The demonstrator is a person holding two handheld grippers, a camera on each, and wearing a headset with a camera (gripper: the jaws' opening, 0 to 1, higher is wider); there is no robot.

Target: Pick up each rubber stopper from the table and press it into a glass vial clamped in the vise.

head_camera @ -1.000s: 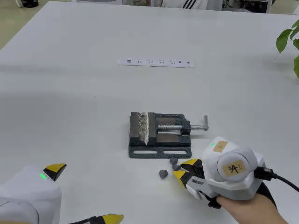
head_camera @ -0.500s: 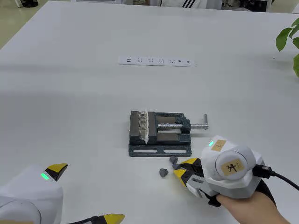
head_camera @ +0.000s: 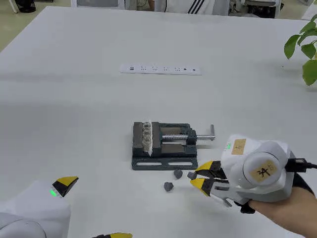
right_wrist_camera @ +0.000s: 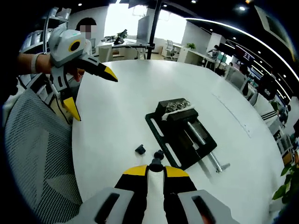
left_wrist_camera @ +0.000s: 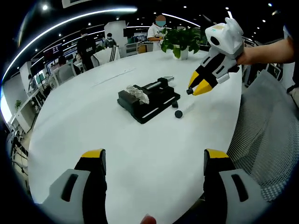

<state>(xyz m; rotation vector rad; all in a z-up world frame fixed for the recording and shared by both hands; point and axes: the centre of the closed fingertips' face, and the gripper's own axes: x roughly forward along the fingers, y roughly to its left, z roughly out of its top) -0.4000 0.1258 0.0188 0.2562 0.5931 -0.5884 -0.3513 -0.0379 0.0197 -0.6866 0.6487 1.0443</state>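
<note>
Head view cut the left gripper [head_camera: 91,210] off at the bottom edge, jaws spread wide. Right gripper [head_camera: 196,176] pinched a stopper [right_wrist_camera: 155,162] just beside the vise [head_camera: 163,146]. Two more stoppers [head_camera: 178,173] [head_camera: 168,186] lay on the table [head_camera: 74,124]. The clamped vials [head_camera: 146,135] were hard to make out.

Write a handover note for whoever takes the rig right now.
Left gripper: open, empty, low at the near side of the table.
Right gripper: shut on a rubber stopper, just in front of the vise.
Glass vials: a row clamped in the vise; none looks stoppered.
Loose stoppers: two on the table by the vise base.
Done: one stopper picked.
Left: press it into a vial, then the other two.
</note>
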